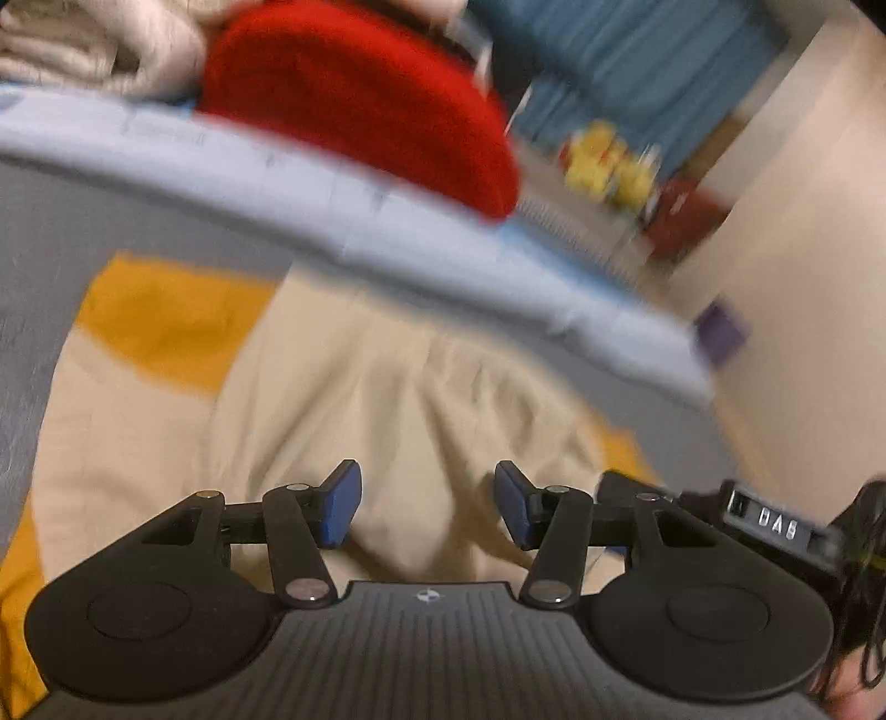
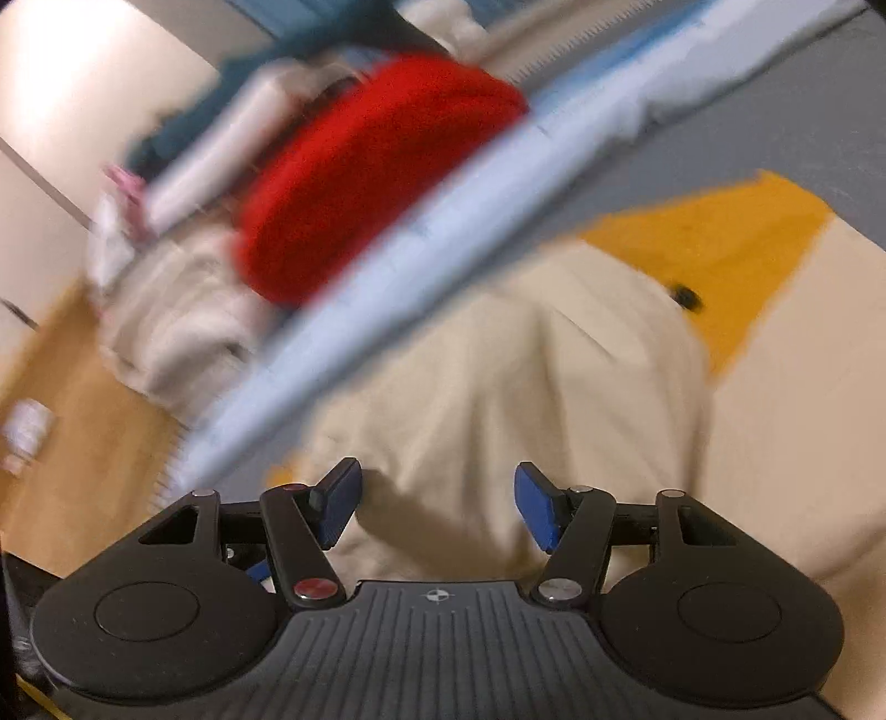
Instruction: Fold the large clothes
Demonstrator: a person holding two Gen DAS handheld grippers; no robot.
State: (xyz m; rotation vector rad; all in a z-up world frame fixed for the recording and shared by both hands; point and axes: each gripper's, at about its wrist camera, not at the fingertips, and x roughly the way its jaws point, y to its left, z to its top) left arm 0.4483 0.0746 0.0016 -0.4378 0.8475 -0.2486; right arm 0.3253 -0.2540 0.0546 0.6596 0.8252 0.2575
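A large cream garment (image 1: 387, 399) with mustard-yellow panels (image 1: 160, 315) lies rumpled on a grey surface (image 1: 33, 249). My left gripper (image 1: 426, 498) hovers just over the cream cloth, open, with nothing between its blue pads. In the right wrist view the same cream garment (image 2: 526, 399) fills the middle, a yellow panel (image 2: 720, 243) sits at the upper right, and a small dark spot (image 2: 686, 296) marks the cloth. My right gripper (image 2: 437, 498) is open above the fabric and holds nothing. Both views are motion-blurred.
A light-blue edge (image 1: 277, 183) (image 2: 360, 310) borders the grey surface. Beyond it lie a red garment (image 1: 360, 94) (image 2: 360, 177) and a pile of white clothes (image 1: 94, 44) (image 2: 177, 321). A black device (image 1: 775, 520) shows at the right. There are yellow items (image 1: 609, 160) and a wooden floor (image 2: 66, 443).
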